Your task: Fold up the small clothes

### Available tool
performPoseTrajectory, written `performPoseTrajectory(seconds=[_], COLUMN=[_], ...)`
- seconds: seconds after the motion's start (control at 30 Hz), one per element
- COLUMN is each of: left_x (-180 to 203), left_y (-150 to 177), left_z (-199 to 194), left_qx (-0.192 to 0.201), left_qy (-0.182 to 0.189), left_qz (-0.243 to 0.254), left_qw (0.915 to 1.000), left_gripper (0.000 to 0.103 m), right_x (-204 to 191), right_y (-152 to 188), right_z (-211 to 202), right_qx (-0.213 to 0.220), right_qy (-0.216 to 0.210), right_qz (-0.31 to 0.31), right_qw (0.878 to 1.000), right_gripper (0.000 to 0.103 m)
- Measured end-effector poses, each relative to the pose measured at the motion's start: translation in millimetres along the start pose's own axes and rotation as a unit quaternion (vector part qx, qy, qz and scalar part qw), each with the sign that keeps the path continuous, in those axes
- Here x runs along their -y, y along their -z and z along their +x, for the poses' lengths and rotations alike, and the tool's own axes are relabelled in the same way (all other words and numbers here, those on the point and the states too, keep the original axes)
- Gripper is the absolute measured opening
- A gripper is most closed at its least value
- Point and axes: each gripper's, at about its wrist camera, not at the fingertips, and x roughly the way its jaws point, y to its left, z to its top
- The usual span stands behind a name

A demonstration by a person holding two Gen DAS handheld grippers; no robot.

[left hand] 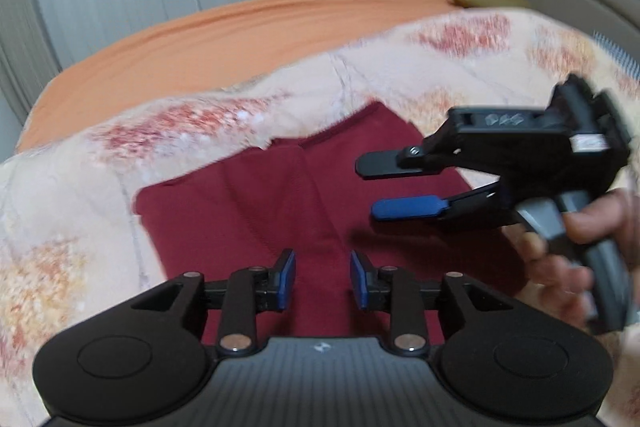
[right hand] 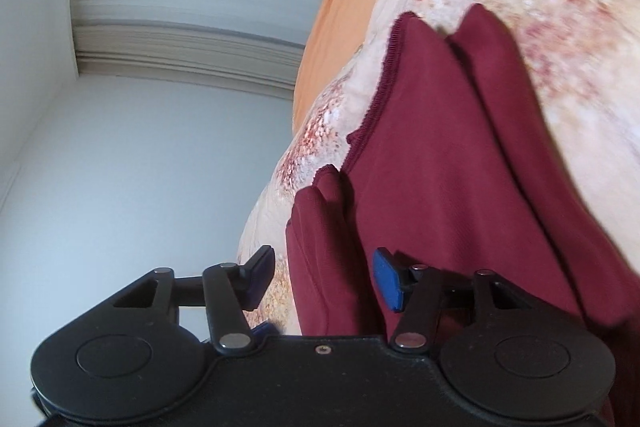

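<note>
1. The left gripper [left hand: 322, 279] hangs low over the near part of the dark red garment [left hand: 280, 219]. Its two blue pads stand apart with nothing between them. If it goes down like this, it may pinch only the top layer, and the bottom layer may stay behind.

2. The right gripper [right hand: 324, 279] is tipped on its side, with its jaws wide and holding nothing. A fold of the red garment [right hand: 440, 187] sits right in the gap between its pads. If it closes too early, it may grab a fat bunch of cloth and not a clean edge, and the fold may come out lumpy.

3. The two grippers are near each other over the same cloth, as the left wrist view shows, with the right gripper [left hand: 404, 187] held by a hand [left hand: 560, 259]. They may bump if both reach for the middle.

4. The garment lies flat on the flowery blanket [left hand: 80, 207], with its ribbed edge [right hand: 384, 75] on the far side. The blanket is soft and loose. A pinch that goes too deep may catch the blanket too and lift it with the cloth.

5. Farther back is the orange sheet [left hand: 200, 39]. A hard pull may drag the garment that way and spoil its shape.
</note>
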Motion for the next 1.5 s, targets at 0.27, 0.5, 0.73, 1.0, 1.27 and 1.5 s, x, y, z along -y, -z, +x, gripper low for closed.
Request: performPoseTrajectory(seconds=[0.27,0.5,0.73,1.0,1.27,1.5], left_x=[0.6,36.8,56.7,53.7,41.4,40.3], left_y=[54.8,82.7,89.1,90.4,79.0,77.0], left_z=[-32.9,-18.8,-1.9,-1.8,-1.1,0.3], left_qx=[-0.016,-0.006,0.018,0.016,0.004,0.004], left_qy=[-0.009,-0.028,-0.026,-0.025,-0.005,0.001], left_qz=[0.050,0.197,0.298,0.292,0.246,0.223], left_qw=[0.9986,0.9800,0.9539,0.9561,0.9692,0.9748], left_gripper=[0.058,0.059,0.067,0.065,0.055,0.045], right_x=[-8.5,-4.4,-6.8,-4.1,-4.5,-3.7], right_y=[-1.5,11.7,11.7,13.9,15.6,15.9], right_z=[-1.9,-20.1,-26.7,-26.1,-21.6,-19.4], right_qx=[-0.014,-0.034,-0.037,-0.039,-0.041,-0.043], right_qy=[0.011,0.015,0.022,0.027,0.030,0.030], right_qz=[-0.050,-0.061,-0.061,-0.058,-0.054,-0.052], right_qw=[0.999,0.997,0.997,0.997,0.997,0.997], right_gripper=[0.062,0.067,0.069,0.069,0.069,0.070])
